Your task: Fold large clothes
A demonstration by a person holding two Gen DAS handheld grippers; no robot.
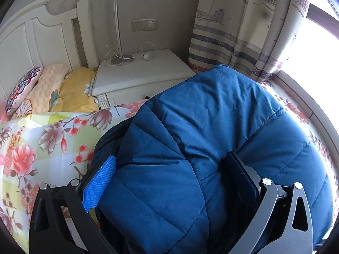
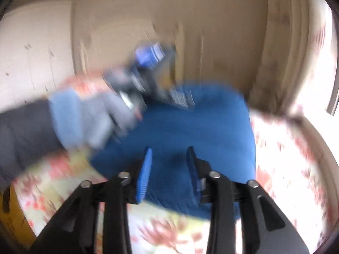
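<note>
Fingers [image 1: 99, 182] of my left gripper [image 1: 169, 180] stand wide, a thick fold of the blue quilted jacket [image 1: 190, 127] bulging between them; whether the pads press it I cannot tell.

Right gripper [image 2: 169, 169]: view blurred; jaws partly apart, pads clear of the fabric, jacket spread beyond and below the fingertips on the floral bedsheet [image 1: 42, 144]. Left of my right fingers, a gloved hand [image 2: 95, 116] carries the other gripper. White nightstand [image 1: 139, 76] beyond the left fingers.
</note>
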